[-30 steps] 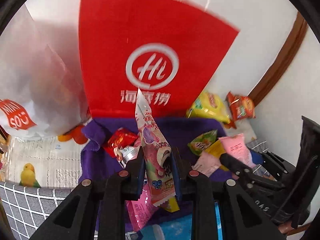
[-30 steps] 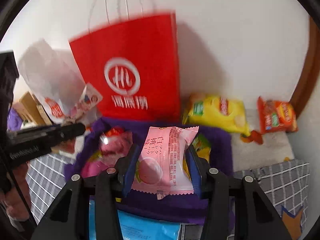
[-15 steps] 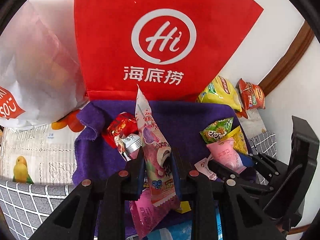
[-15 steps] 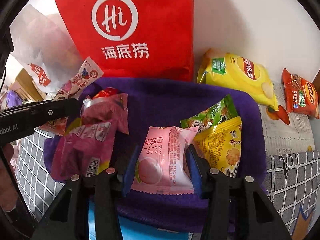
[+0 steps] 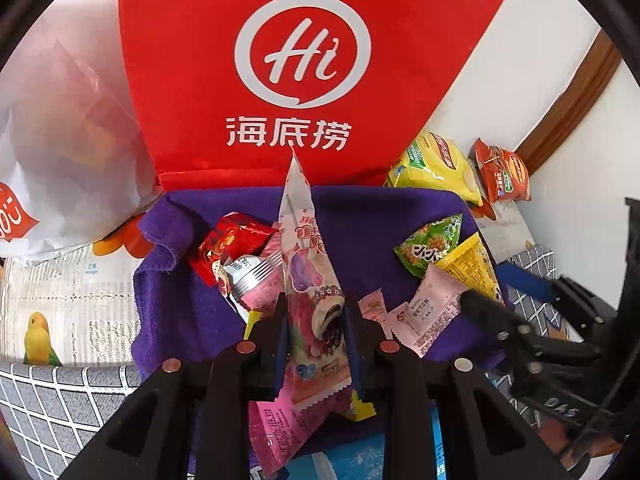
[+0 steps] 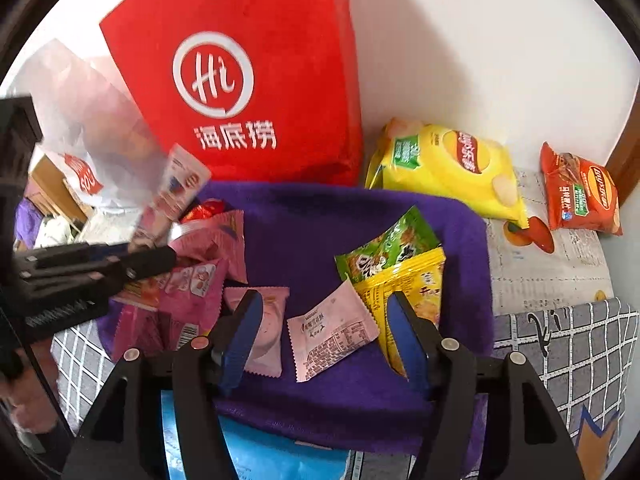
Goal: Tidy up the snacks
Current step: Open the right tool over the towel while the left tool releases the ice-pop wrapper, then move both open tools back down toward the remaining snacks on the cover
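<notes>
My left gripper point(image 5: 314, 312) is shut on a long pink and purple pastry packet point(image 5: 306, 276) that stands upright over the purple cloth point(image 5: 360, 216). My right gripper point(image 6: 323, 304) hangs low over the cloth point(image 6: 312, 232), and its jaws are opening. A pale pink snack packet point(image 6: 332, 332) lies loose on the cloth between the fingers, with no pad touching it. Partly behind the left finger lies a second pink packet point(image 6: 268, 332) with a peach picture. The left gripper point(image 6: 100, 264) and its packet point(image 6: 176, 188) also show in the right wrist view.
Green point(image 6: 388, 248) and yellow point(image 6: 404, 284) packets lie to the right on the cloth, a heap of pink packets point(image 6: 188, 292) to the left. A red paper bag point(image 6: 248, 80) stands behind, with a white plastic bag point(image 6: 80, 120) beside it. Two chip bags point(image 6: 444, 164) point(image 6: 580, 192) lie by the wall.
The right jaws have spread apart, and the pink packet they held now lies on the cloth. Both grippers have come down closer to the cloth. The left grip is unchanged.
</notes>
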The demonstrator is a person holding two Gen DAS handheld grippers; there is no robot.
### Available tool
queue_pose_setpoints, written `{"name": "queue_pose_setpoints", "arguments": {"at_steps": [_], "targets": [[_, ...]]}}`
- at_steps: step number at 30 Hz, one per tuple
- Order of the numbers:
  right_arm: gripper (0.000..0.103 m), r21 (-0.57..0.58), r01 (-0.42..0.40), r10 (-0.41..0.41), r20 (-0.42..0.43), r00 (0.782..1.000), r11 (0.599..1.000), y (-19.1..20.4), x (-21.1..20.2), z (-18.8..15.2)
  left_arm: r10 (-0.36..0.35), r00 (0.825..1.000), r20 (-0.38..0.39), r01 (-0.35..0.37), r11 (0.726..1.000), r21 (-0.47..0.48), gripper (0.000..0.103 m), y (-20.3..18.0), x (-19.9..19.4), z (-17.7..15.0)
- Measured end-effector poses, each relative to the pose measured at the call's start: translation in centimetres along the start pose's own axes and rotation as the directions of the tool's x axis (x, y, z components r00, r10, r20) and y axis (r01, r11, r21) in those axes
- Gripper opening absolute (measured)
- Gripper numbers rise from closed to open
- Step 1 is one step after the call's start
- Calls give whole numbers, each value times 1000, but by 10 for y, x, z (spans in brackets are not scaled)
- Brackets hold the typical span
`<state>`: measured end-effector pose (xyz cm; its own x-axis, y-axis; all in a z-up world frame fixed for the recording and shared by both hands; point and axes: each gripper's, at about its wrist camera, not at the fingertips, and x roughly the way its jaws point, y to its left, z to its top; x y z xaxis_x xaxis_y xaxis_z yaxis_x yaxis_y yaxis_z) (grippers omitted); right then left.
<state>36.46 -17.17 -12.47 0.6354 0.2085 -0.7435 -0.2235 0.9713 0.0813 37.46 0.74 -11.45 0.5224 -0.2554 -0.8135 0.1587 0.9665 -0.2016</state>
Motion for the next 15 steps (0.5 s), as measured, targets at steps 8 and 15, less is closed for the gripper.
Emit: {"name": "queue_pose_setpoints", "arguments": {"at_steps": [8,15], "targets": [[64,11,15,-16,88,996,1000,-1,-34,5,-13,999,44,11,999,30,51,-9,-24,2],[64,83,38,-48,115,992,996,0,-70,-5,-76,992,103,72,997,33,56,-8,-65,0]]}}
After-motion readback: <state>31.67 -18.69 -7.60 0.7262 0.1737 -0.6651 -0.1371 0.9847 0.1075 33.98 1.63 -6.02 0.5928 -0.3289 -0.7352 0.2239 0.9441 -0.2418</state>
